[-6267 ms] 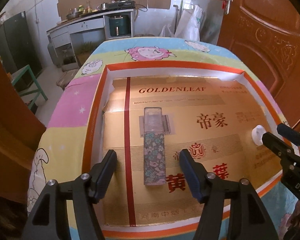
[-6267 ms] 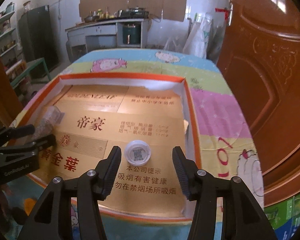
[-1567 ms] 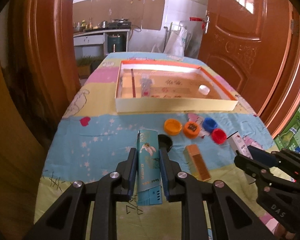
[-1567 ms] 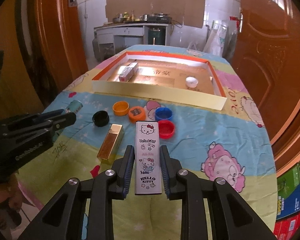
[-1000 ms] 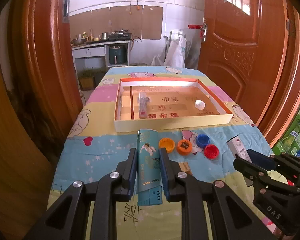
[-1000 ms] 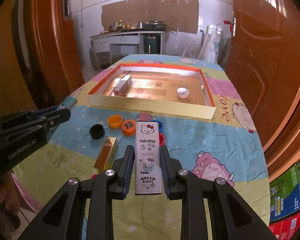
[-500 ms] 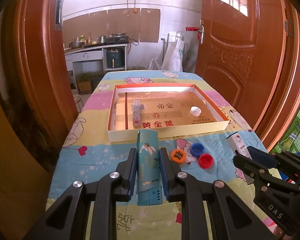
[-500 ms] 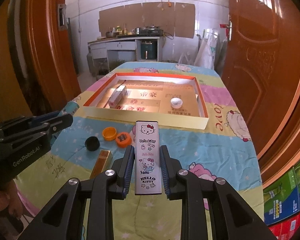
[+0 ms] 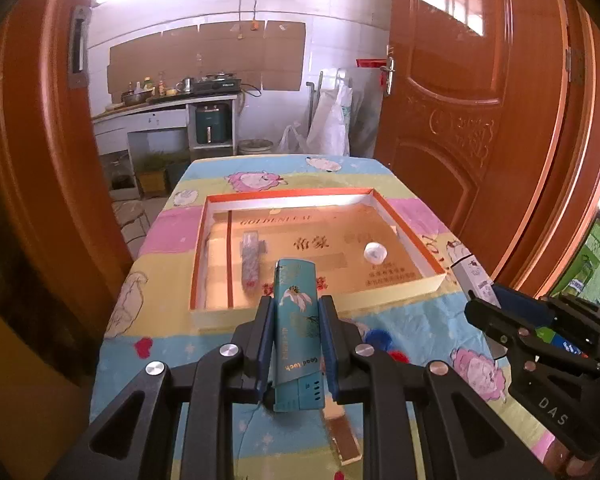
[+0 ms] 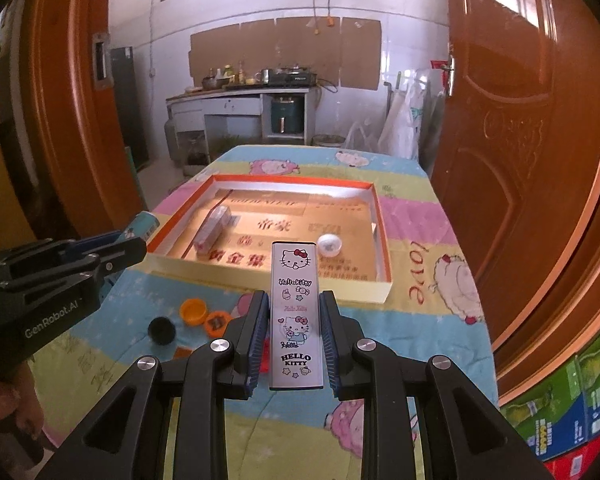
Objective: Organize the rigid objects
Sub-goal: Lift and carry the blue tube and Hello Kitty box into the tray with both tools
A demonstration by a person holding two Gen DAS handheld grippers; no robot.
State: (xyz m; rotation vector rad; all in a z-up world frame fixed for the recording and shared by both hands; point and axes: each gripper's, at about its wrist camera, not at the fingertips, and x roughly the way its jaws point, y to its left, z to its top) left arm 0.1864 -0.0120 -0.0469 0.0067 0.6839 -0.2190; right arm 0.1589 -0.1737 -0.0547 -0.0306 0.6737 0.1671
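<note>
My left gripper (image 9: 296, 312) is shut on a teal flower-print lighter (image 9: 298, 328), held above the table in front of the shallow orange-rimmed box (image 9: 404, 288). My right gripper (image 10: 294, 308) is shut on a white Hello Kitty lighter (image 10: 296, 316), also above the table before the box (image 10: 380, 292). Inside the box lie a floral lighter (image 9: 250, 258) at the left and a white cap (image 9: 375, 251) at the right; both show in the right wrist view, the lighter (image 10: 212, 230) and the cap (image 10: 330, 245).
On the cartoon tablecloth before the box lie an orange cap (image 10: 193, 311), another orange cap (image 10: 217, 323), a black cap (image 10: 162, 331), a blue cap (image 9: 378, 337) and a gold lighter (image 9: 344, 438). Wooden doors stand on both sides.
Both grippers, each still holding its lighter, have risen and moved forward toward the box. The loose caps now lie lower in the views, partly hidden by the fingers.
</note>
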